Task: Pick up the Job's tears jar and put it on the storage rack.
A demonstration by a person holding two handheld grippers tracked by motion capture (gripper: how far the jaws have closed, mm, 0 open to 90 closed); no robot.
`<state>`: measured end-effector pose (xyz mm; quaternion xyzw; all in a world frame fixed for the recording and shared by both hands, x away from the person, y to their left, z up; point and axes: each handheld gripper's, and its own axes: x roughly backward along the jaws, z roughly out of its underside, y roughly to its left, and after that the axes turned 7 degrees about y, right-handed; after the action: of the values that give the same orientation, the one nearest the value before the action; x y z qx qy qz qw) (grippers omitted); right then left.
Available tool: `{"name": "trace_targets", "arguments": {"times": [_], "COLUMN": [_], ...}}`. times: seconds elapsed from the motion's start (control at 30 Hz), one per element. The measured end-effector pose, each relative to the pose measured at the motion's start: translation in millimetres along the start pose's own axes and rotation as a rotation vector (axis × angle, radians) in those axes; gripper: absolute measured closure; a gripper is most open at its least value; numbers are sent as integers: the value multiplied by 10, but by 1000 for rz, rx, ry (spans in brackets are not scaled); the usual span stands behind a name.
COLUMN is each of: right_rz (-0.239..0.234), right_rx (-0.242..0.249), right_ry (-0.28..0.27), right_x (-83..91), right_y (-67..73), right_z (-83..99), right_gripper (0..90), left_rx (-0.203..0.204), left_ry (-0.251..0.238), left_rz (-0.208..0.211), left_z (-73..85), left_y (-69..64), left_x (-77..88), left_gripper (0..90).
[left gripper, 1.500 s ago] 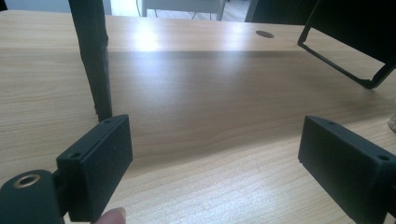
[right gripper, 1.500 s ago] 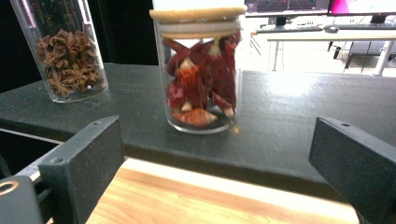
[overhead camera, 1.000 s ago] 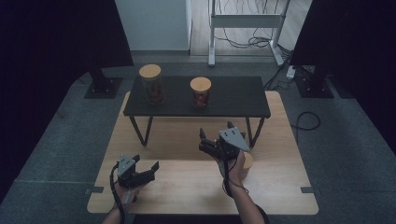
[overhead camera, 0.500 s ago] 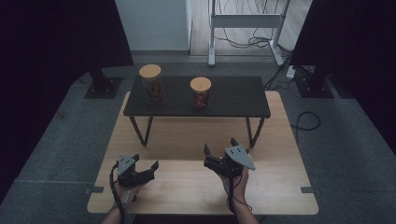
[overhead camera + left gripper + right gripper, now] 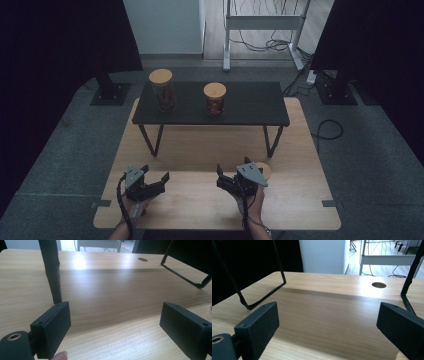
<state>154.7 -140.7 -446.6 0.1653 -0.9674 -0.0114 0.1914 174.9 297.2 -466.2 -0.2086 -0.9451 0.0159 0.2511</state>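
Observation:
Two glass jars with wooden lids stand on a low black shelf (image 5: 250, 102): a taller jar (image 5: 162, 90) at its left, a shorter jar (image 5: 215, 99) near the middle. My left gripper (image 5: 155, 175) rests low over the wooden table (image 5: 200, 150) near its front left, open, with bare wood between its jaws in the left gripper view (image 5: 115, 322). My right gripper (image 5: 232, 169) sits front centre, open and holding nothing (image 5: 328, 322). A round wooden disc (image 5: 263, 171) lies on the table just right of it.
The shelf's black wire legs stand ahead of both grippers: one leg (image 5: 51, 270) and a leg loop (image 5: 185, 277) ahead of the left, a loop (image 5: 262, 297) and a leg (image 5: 409, 282) ahead of the right. A cable hole (image 5: 379, 285) is in the tabletop. Dark curtains and a white desk frame (image 5: 262, 22) lie beyond.
My right gripper has come down and back toward the table's front edge and now sits low over the wood. The left gripper has stayed still.

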Motion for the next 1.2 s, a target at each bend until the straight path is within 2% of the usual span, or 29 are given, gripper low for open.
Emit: {"name": "trace_targets", "arguments": {"times": [0.4,0.67,0.8,0.97,1.2], "right_rz": [11,-4,3,13,53], "right_rx": [-23,-3,25,18,19], "right_ry": [-6,10,13,-9,-44], "right_x": [51,128,233,362,535], "right_y": [-19,-36,-2,3,51], "right_z": [24,11,10,36,68], "right_gripper": [37,43,57,56,34], "left_rx": [8,6,2,-10,-27], "left_ry": [2,0,5,5,3], "left_rz": [10,8,4,9,10], "left_z": [-2,-4,4,7,15], "left_y": [33,26,19,-16,-73], "left_x": [-7,3,0,5,18], "left_gripper": [94,93,93,93,91]}}
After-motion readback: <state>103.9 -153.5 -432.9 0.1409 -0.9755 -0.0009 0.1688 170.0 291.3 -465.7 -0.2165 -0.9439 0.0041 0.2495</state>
